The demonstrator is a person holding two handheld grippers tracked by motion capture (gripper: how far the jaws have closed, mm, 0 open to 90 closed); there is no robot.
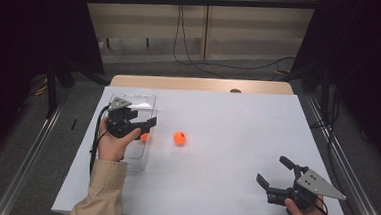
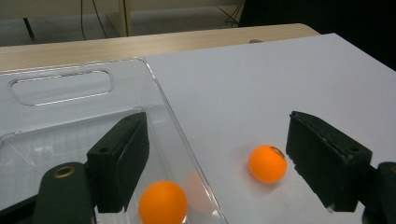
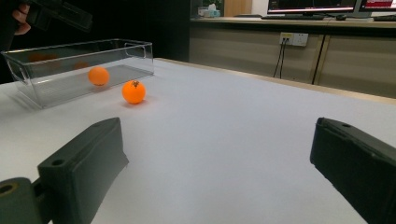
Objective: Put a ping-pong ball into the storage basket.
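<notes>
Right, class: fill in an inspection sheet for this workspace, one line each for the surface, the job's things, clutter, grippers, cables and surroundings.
Surface: white table top, wooden strip along its far edge.
Job's things: clear bin at the left; one orange ball inside it; a second orange ball on the table beside the bin.
Clutter: nothing seen.
Grippers: left gripper above the bin, jaws open, nothing between them; right gripper near the front right corner, jaws open and empty.
Cables: black cable trailing from the left gripper; black wall cable running down to the floor.
Surroundings: dark curtains at both sides, grey floor, wood-panelled wall.
</notes>
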